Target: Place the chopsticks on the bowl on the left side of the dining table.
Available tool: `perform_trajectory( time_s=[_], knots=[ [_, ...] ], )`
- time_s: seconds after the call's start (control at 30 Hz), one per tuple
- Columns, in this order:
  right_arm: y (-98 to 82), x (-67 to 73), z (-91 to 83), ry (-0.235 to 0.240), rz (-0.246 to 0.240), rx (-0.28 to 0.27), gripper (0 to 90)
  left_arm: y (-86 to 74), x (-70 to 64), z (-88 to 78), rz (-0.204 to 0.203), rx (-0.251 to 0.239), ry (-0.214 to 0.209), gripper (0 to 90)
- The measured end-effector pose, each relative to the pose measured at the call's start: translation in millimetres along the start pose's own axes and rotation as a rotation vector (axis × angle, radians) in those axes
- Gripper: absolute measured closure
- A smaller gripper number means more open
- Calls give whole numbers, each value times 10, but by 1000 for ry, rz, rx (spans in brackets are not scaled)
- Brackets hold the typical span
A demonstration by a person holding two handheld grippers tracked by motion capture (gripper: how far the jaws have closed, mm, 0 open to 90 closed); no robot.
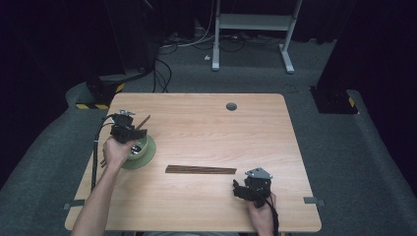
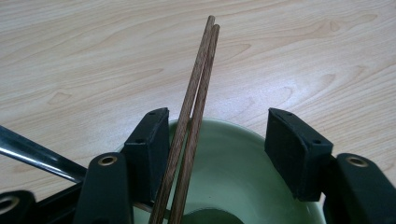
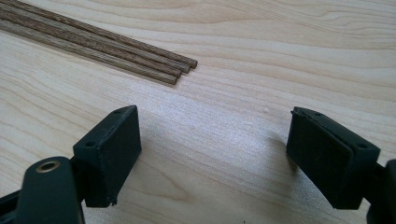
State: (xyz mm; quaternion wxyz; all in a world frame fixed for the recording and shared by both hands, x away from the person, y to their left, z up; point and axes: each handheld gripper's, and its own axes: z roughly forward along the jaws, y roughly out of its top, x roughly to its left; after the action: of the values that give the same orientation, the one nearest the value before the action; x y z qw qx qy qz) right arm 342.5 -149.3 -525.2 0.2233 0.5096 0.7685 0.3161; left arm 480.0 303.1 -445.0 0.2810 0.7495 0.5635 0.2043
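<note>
Hiding most of the green bowl point(image 1: 143, 150), left claw point(image 1: 129, 132) hovers.

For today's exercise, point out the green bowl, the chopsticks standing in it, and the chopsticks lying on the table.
green bowl point(image 2: 243, 154): left gripper view, inner wall.
chopsticks in the bowl point(image 2: 198, 84): left gripper view, mid-shaft.
chopsticks on the table point(image 1: 200, 169): high view, middle of the bundle.

White desk frame point(image 1: 255, 29) and floor cables point(image 1: 162, 73) beyond the table point(image 1: 206, 211)

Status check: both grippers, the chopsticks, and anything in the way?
Left gripper open over green bowl, two chopsticks between its jaws, against the left pad. Right gripper open, empty, short of chopstick bundle. Nothing between them.
</note>
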Motion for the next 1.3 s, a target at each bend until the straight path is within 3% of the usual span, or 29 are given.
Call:
perform_trajectory(
  time_s=[1.3],
  knots=[
    [0, 0, 0, 0, 0, 0, 171, -28, -302, -79, 111, -5, -78, 401]
  ],
)
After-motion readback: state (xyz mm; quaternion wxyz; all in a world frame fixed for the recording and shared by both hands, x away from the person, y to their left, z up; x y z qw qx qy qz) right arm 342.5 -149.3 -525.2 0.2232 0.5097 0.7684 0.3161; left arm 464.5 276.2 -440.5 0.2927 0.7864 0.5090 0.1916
